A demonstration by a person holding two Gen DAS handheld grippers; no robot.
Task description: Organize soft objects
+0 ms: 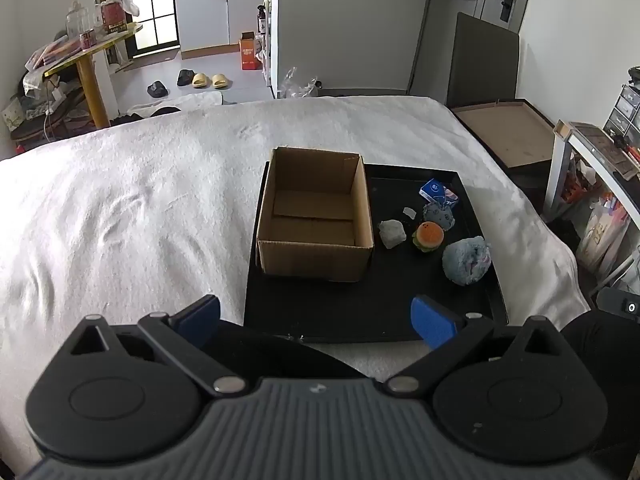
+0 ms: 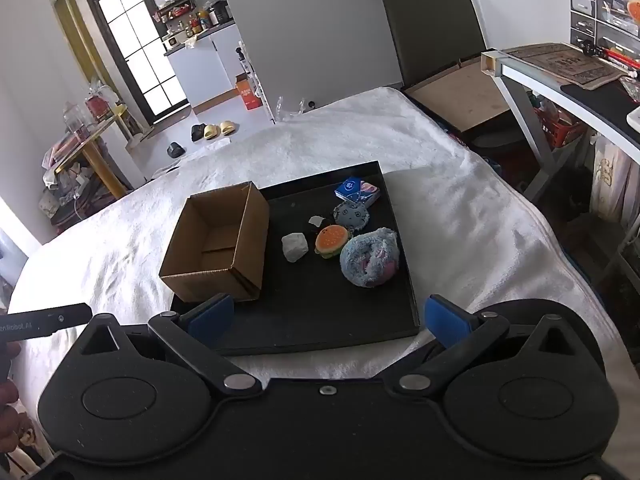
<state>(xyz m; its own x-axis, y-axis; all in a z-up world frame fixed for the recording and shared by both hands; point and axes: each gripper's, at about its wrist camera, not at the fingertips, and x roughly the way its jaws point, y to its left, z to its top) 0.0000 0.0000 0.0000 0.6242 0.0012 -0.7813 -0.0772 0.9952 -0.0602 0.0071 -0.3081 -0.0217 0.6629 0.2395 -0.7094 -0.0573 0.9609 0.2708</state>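
- Left wrist view: left gripper [image 1: 316, 318] held low at the near edge of the black tray [image 1: 320, 320], jaws spread wide, nothing between them.
- Tray sits on a bed covered with a white blanket [image 1: 140, 208].
- Cardboard box [image 1: 316, 216] stands on the left part of the tray, flaps open, inside looks bare: no soft item in it.
- Right of the box, all on the tray floor: grey lump [image 1: 392, 233] just beside the box wall, burger plush [image 1: 429, 237] near it, grey round plush [image 1: 439, 216] behind the burger, blue packet [image 1: 438, 193] at the far right corner, big blue fuzzy plush [image 1: 466, 260] nearest the right rim.
- Small pale scrap [image 1: 409, 212] between lump and round plush, too small to identify.
- Right wrist view: right gripper [image 2: 326, 318] also at the tray's near edge [image 2: 320, 344], jaws wide apart and empty.
- Box [image 2: 218, 240] seen from its right, interior empty here too.
- Same items in a cluster: grey lump [image 2: 295, 246], burger plush [image 2: 331, 241], round plush [image 2: 351, 215], blue packet [image 2: 357, 191], fuzzy plush [image 2: 370, 258] closest to this gripper.
- Part of the other tool shows at the left edge.
- Progress: judged at the start; nothing boxed, nothing gripped. All soft pieces are left to move, probably into the box.
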